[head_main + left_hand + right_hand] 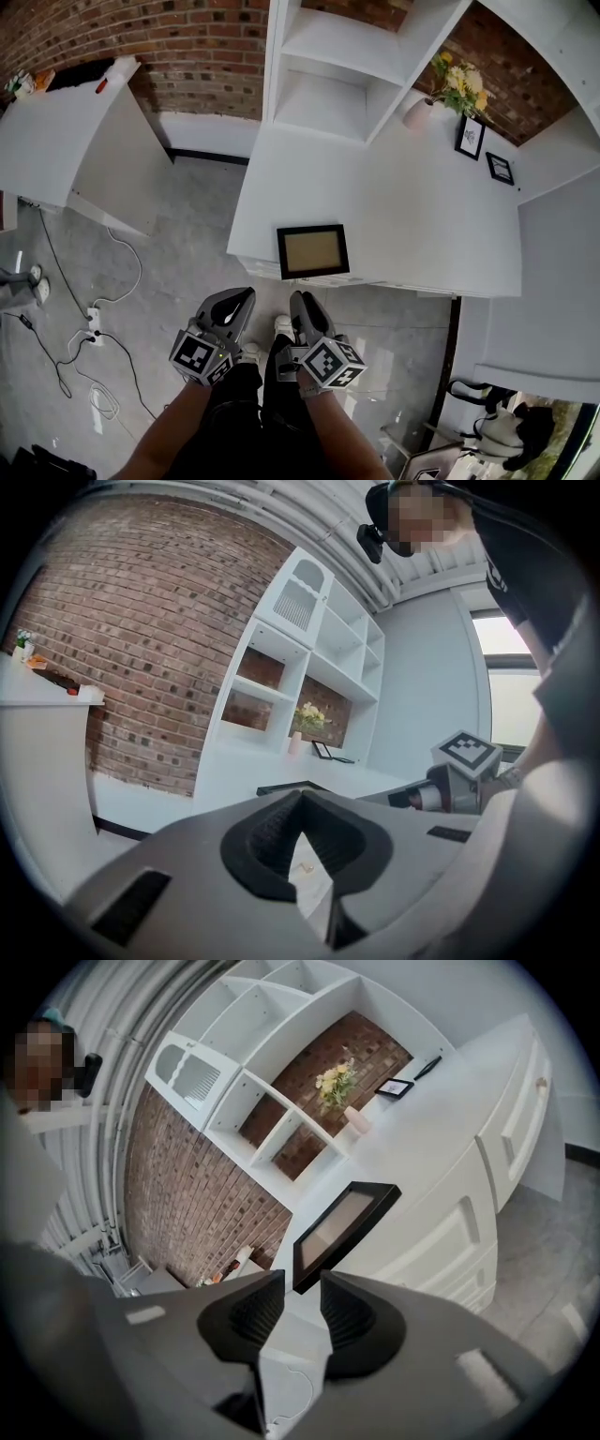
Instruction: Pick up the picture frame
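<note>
The picture frame [312,250], black with a tan inside, lies flat near the front edge of the white counter [412,216]. My left gripper [244,296] and right gripper [301,300] hover side by side over the floor, short of that edge and apart from the frame. In the left gripper view the left gripper [300,797] has its tips touching and holds nothing; the frame [286,787] shows as a dark strip just beyond. In the right gripper view the right gripper [302,1281] stands open with an empty gap, and the frame [342,1221] lies ahead above the jaws.
Farther back on the counter stand a vase of yellow flowers [457,84] and two small black frames [471,137], under a white shelf unit [328,66]. Drawers [511,1129] fill the counter front. A white desk [75,141] is at left; cables and a power strip [94,328] lie on the floor.
</note>
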`<state>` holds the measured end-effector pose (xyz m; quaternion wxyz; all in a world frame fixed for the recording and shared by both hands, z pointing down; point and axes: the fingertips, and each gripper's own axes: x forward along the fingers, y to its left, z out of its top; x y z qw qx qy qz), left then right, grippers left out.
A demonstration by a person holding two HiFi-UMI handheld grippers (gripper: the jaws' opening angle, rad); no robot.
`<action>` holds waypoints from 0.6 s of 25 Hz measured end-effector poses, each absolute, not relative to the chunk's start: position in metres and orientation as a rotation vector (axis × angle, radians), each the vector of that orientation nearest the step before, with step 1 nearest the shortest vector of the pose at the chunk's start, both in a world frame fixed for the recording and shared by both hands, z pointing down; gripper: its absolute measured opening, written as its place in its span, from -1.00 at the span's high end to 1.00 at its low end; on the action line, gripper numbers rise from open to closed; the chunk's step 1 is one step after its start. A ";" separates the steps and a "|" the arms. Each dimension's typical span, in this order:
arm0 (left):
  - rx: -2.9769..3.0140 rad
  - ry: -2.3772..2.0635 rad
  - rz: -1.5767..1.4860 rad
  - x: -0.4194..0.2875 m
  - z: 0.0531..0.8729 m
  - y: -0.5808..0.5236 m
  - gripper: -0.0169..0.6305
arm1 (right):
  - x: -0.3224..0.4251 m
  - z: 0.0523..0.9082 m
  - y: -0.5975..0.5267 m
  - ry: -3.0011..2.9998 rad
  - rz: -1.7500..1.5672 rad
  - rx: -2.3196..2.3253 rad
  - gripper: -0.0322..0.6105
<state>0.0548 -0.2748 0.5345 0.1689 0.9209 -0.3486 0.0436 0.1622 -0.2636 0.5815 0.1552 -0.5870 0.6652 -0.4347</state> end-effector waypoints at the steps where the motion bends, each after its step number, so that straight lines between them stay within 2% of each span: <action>1: 2.614 -0.994 0.128 0.055 0.536 -0.275 0.93 | 0.163 0.583 -0.266 1.896 -1.256 -1.673 0.55; 15: 2.573 -1.013 0.177 0.050 0.555 -0.280 0.93 | 0.160 0.599 -0.297 1.628 -1.454 -1.436 0.38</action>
